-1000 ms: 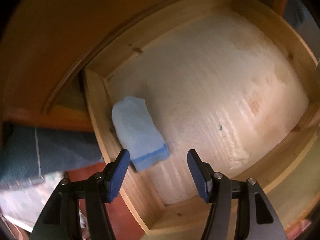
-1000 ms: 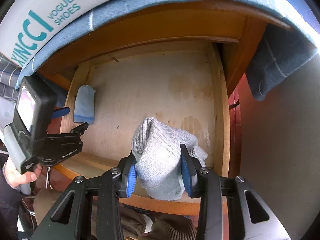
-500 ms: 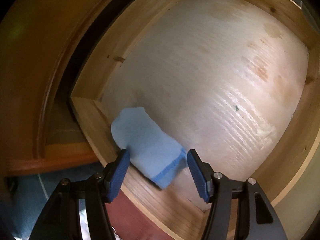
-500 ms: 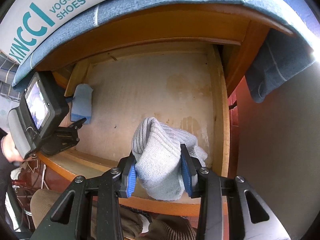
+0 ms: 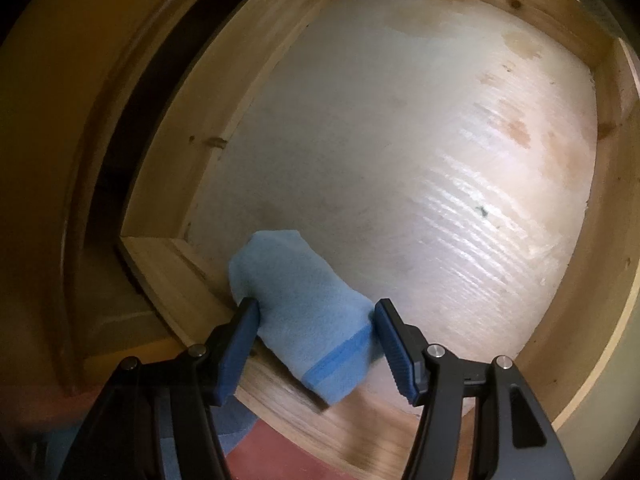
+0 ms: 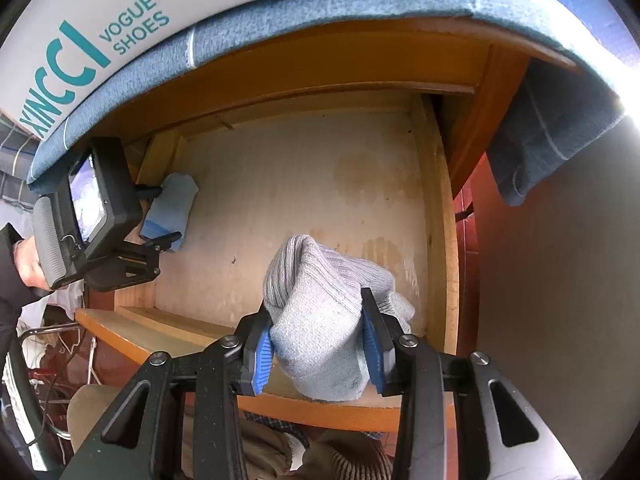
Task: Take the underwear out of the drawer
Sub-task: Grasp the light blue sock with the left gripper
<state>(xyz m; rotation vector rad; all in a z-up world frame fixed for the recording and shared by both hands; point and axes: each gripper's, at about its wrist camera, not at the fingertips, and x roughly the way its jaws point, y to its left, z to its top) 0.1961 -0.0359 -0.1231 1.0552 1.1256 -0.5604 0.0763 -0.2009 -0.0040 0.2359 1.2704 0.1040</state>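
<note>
Left claw (image 5: 316, 344), jaws apart, has come down to straddle the blue folded garment (image 5: 304, 320), which earlier lay ahead at 11 o'clock; contact with the pads is unclear. The garment lies against the left wall of the drawer (image 5: 208, 280). Right claw (image 6: 318, 344), unmoved, clamps a grey ribbed garment (image 6: 320, 312), which hides the drawer front.

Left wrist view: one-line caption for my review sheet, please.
Left gripper with open jaws straddling a folded light-blue garment against the side wall of the wooden drawer.
</note>
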